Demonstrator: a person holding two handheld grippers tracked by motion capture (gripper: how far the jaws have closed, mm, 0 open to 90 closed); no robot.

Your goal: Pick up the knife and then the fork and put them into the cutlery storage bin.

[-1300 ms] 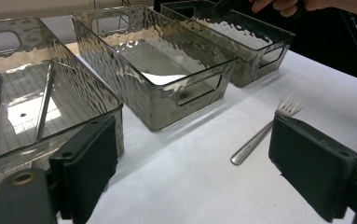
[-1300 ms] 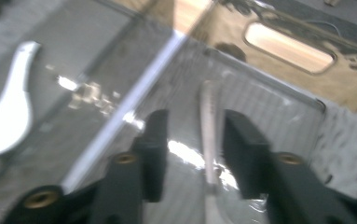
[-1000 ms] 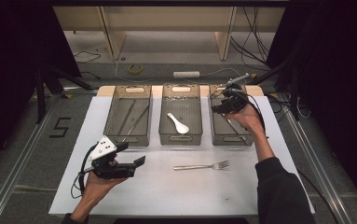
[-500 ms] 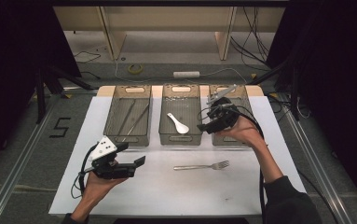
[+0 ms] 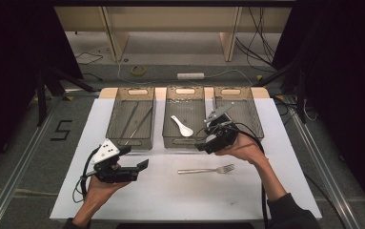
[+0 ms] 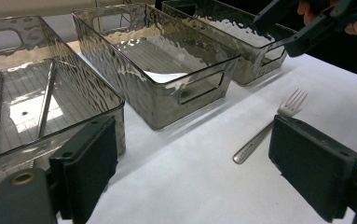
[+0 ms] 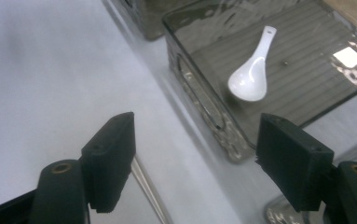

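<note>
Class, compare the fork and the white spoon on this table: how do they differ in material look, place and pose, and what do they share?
The fork is grey metal; the spoon is glossy white. The fork lies on the bare white table sheet, while the spoon lies inside the middle clear bin. In the high view the fork lies nearly crosswise with its tines to the right, and the spoon lies diagonally with its bowl nearer the person. Both lie flat, and neither tongs touches them.

High view looks down on table (image 5: 123, 200); both gripper views close, share fork (image 6: 269, 126)
</note>
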